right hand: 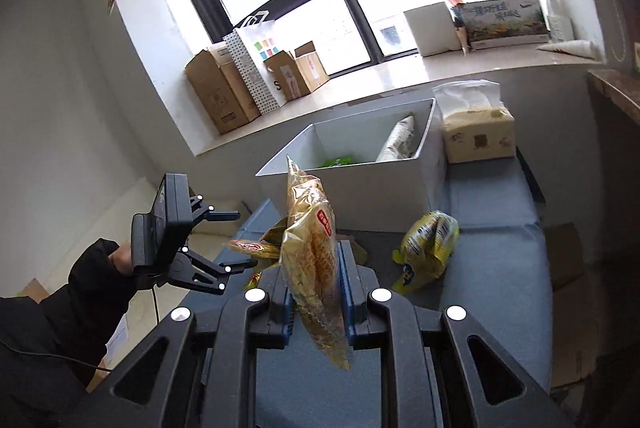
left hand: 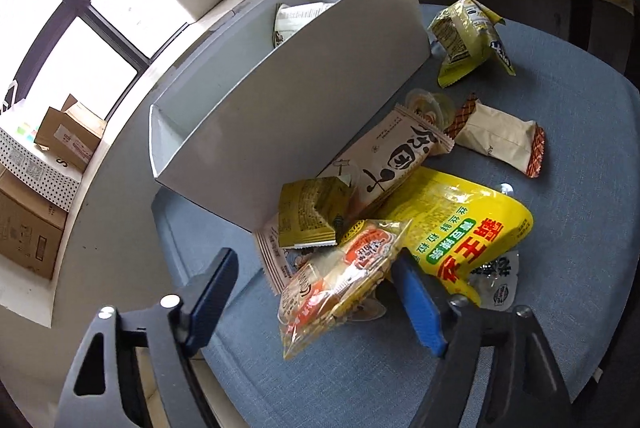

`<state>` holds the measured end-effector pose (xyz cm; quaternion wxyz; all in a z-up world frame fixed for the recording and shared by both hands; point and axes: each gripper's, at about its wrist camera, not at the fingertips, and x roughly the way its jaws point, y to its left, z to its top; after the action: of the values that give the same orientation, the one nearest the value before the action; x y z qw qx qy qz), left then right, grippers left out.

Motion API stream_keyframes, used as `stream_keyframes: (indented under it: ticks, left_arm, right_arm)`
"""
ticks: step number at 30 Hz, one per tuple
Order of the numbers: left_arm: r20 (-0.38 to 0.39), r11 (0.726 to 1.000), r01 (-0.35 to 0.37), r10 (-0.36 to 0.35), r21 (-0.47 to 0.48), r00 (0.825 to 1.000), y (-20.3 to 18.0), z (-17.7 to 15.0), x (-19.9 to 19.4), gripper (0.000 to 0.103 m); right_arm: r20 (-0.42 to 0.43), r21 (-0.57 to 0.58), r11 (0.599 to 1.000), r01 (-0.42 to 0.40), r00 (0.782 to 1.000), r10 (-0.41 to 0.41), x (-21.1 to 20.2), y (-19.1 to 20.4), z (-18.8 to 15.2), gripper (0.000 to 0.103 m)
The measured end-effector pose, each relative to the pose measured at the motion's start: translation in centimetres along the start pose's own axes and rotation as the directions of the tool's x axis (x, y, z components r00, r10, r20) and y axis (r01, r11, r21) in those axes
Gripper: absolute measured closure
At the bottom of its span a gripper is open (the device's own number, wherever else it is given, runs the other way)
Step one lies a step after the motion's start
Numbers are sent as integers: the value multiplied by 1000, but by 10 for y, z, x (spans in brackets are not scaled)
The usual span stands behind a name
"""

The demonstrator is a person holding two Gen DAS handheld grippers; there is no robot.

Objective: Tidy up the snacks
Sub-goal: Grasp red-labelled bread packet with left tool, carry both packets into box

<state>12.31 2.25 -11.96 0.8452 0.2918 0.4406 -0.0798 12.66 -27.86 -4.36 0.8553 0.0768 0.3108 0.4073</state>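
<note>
The white box (right hand: 352,184) on my counter (left hand: 560,268) holds only a few packets; a pile of snacks (left hand: 400,212) waits outside. My right tool (right hand: 314,302) grips a cracker packet (right hand: 310,260); my left tool (left hand: 316,304) straddles another packet (left hand: 344,280), half-wide, not pinching

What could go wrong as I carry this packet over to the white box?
1. The right gripper pinches the clear yellow snack packet low down; most of it stands loose above and may flop or slip.
2. The white box has tall walls; a low approach could catch the rim.
3. The left gripper is open around an orange-labelled packet in the pile; closing may drag the neighbouring packets along.
</note>
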Motion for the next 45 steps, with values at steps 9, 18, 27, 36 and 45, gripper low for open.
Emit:
stream_keyframes:
  ticks: [9, 18, 27, 36, 45]
  left_arm:
    - [66, 985, 124, -117, -117, 991, 3, -5, -15, 74]
    - [245, 841, 240, -133, -485, 960, 24, -11, -78, 80]
    - [305, 770, 227, -44, -596, 951, 41, -5, -99, 93]
    - [201, 756, 238, -144, -609, 969, 39, -37, -59, 36]
    - [85, 854, 146, -119, -499, 989, -18, -8, -28, 15]
  right_arm:
    - [-5, 49, 999, 21, 1000, -21, -7, -13, -14, 83]
    - [-33, 20, 999, -31, 999, 32, 14, 7, -16, 83]
    - [-37, -25, 998, -66, 997, 65, 34, 30, 2, 83]
    - [-51, 4, 998, -69, 996, 69, 46, 28, -6, 83]
    - [-57, 22, 998, -64, 996, 65, 45, 22, -15, 83]
